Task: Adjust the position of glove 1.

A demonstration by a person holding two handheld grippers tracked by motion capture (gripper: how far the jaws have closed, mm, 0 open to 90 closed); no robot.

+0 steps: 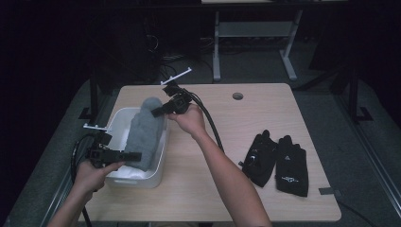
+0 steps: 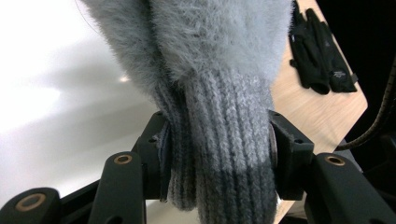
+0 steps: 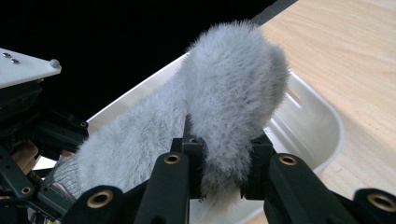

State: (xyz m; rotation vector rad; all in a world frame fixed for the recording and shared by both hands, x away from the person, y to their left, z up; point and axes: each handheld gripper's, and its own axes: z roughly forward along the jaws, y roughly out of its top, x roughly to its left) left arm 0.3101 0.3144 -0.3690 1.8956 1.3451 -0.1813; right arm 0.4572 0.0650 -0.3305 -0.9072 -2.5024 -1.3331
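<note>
Over the white bin (image 1: 156,176) near tabletop's left edge | both hand-held grippers, left (image 1: 134,155) and right (image 1: 158,111), clamp the grey fuzzy sock (image 1: 144,132) | step: placing it into bin | next: lower, release

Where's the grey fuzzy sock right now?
In the high view the grey fuzzy sock is at the table's left, stretched over the white tub between the left tool and the right tool.

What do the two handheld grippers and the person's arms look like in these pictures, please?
Both the left gripper and the right gripper are black, built of jointed bars with brass-coloured pivot rings, ending in two blocky black jaws. Each carries a pale, flat plate on top and trails a thick black cable. The person's forearms are bare, with no sleeves or gloves in sight.
</note>
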